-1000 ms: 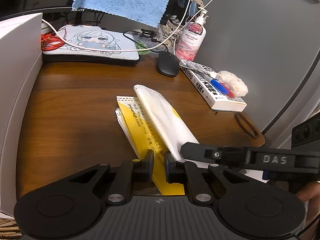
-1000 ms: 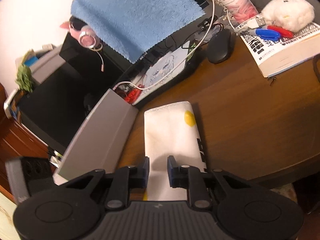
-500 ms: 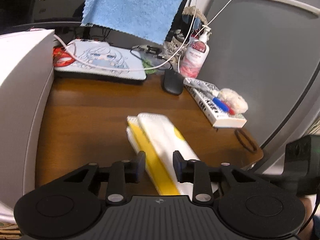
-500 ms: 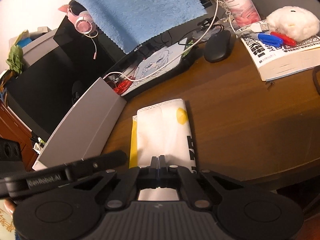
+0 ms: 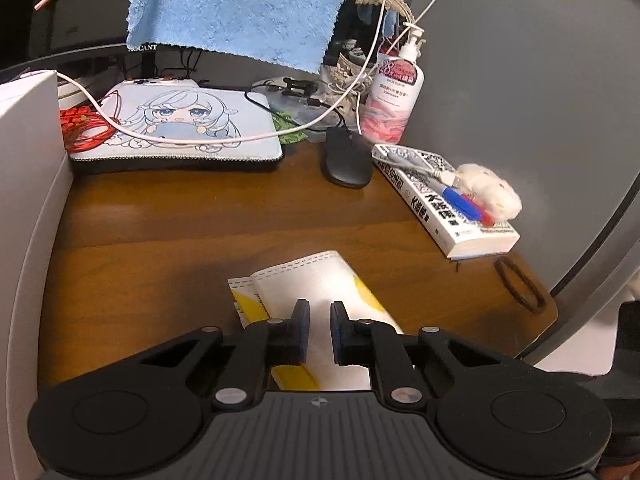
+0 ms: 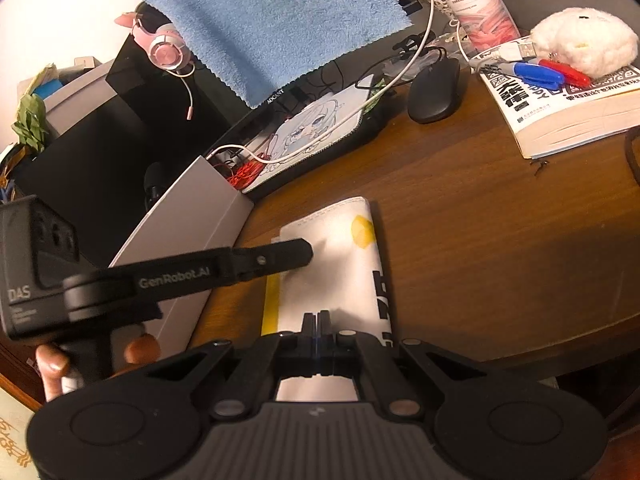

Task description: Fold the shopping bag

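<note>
The shopping bag (image 5: 320,280) is a white and yellow strip folded lengthwise, lying flat on the brown wooden table (image 5: 160,224). My left gripper (image 5: 319,326) is open by a narrow gap, with its fingers astride the bag's middle. In the right wrist view the bag (image 6: 344,264) runs away from the camera, and the left gripper (image 6: 306,252) reaches in from the left over the bag's far left part. My right gripper (image 6: 318,326) is shut on the bag's near end. The bag's near end is hidden under the gripper body.
A grey box (image 5: 28,200) walls the left side. A printed pouch (image 5: 176,128), black mouse (image 5: 347,160), lotion bottle (image 5: 394,100) and book (image 5: 444,200) with pens and a plush lie behind and right. A hair tie (image 5: 520,284) sits near the right edge.
The right gripper went from open to shut on the bag's near end. The left gripper moved forward along the bag toward its far end and stays open.
</note>
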Tool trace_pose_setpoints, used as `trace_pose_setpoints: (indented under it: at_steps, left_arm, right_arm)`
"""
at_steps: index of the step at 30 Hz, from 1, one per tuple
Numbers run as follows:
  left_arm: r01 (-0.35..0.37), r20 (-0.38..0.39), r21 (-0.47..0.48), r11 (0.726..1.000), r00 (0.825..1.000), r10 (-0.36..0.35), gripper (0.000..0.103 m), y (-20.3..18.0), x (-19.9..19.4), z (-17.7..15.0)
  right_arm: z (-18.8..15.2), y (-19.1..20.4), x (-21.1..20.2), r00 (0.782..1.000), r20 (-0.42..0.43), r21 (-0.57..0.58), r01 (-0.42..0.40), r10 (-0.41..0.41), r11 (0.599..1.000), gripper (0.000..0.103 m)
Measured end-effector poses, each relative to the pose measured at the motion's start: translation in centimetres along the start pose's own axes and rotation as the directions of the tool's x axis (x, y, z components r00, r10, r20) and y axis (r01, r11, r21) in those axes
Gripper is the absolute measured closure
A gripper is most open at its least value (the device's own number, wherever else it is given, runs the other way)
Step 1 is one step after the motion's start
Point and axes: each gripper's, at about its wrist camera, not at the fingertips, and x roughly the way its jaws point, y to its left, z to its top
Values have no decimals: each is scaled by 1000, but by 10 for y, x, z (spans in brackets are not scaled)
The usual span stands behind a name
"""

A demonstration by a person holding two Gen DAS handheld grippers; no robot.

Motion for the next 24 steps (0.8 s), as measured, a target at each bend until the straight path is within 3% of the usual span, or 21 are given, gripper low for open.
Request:
trace_pose_setpoints:
  at_steps: [4,6,8,11,16,18,24]
  left_arm:
    - [-3,7,27,1000,1000,3,90,1,2,-6]
    - [3,12,27,1000,1000,-3,90,3,2,-7]
    - [15,14,19,1000,1000,-15,90,5,2,-8]
    - [34,18,-1,999,999,-34,90,9,2,-8]
    - [75,28,-52,996,997,-74,91,18,1,-10]
    - [84,31,-57,995,996,-83,91,19,0,-11]
    - [73,41,-34,997,997,-71,91,14,-3,-17]
  right_arm:
    - [1,3,-3,1000,8,2,-11,11,1000,103]
    - [4,10,-10,1000,27,-37,3,-2,999,94]
    - [6,16,-18,998,58,-83,34,-30,996,92]
    - [9,21,-24,992,88,-133,97,-86,986,92]
    - [3,29,-6,988,35,-242,155,-151,958,94]
    - [-2,34,-1,981,43,-295,191,-187,936,101]
    - [-6,29,-1,982,51,-266,188,-181,945,101]
